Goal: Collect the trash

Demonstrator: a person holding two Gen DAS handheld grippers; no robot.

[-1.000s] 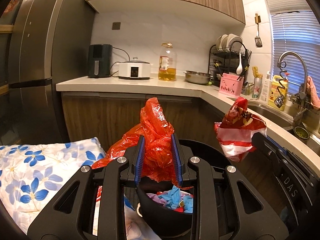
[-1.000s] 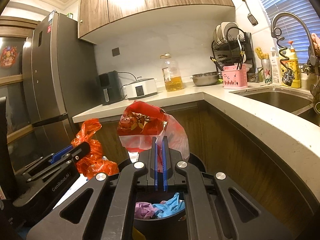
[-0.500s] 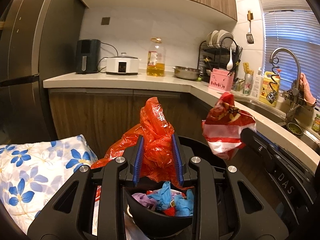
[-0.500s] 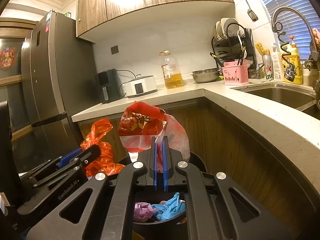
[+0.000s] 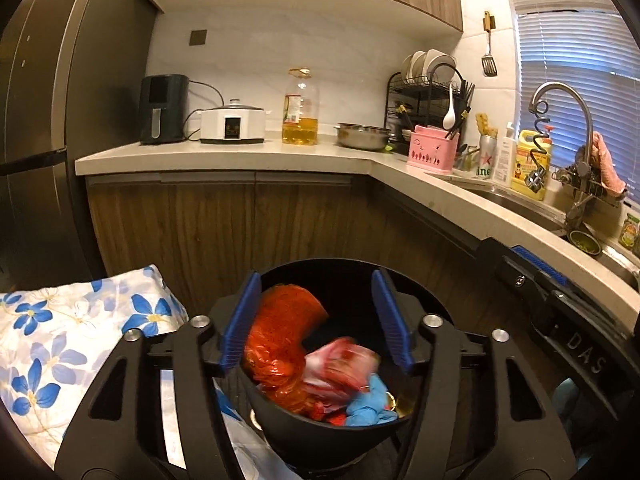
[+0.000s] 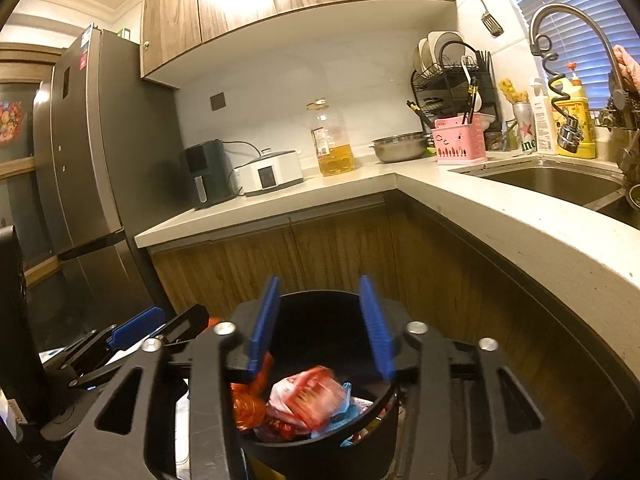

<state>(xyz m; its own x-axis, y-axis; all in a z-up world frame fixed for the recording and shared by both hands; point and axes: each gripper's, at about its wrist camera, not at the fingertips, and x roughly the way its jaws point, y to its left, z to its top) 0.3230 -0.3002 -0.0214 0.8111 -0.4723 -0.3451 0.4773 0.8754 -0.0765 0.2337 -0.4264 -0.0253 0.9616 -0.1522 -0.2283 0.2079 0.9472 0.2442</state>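
Left wrist view: left gripper (image 5: 317, 320) hangs over a black bin (image 5: 332, 412), blue pads spread; its jaws have just been opening. The orange bag (image 5: 280, 344) sits between the pads, blurred, leaning close to the left pad, lower part already inside the bin. I read it as let go, no pinch on it. Beside it in the bin: a red-and-white bag (image 5: 340, 368), blurred, and a blue scrap (image 5: 368, 404). The right gripper's body shows at the frame's right edge, white letters "DAS" (image 5: 584, 354) readable on it, rest cut off. Floral blue-and-white cloth (image 5: 60, 352) lies left of the bin.

Right wrist view: right gripper (image 6: 320, 320) also above the bin (image 6: 320, 436), jaws just been opening, pads apart with nothing between them. Red-and-white bag (image 6: 308, 396) lies below on the trash pile, printing too blurred to read. Orange bag (image 6: 248, 396) is to its left, partly behind the left pad. The left gripper (image 6: 136, 328) shows low at left.

Desk (image 6: 280, 208) runs along the wall and turns toward the sink (image 6: 560, 184). On it: black appliance (image 6: 208, 172), white cooker (image 6: 272, 172), oil bottle (image 6: 332, 140) with a red label, unreadable, steel bowl (image 6: 400, 146), pink caddy (image 6: 460, 144). Green can (image 6: 526, 132) by the sink shows a red star and the letters "ine". Yellow bottle (image 6: 576, 124) label illegible. Fridge (image 6: 88, 160) at left carries a red sticker, unreadable.
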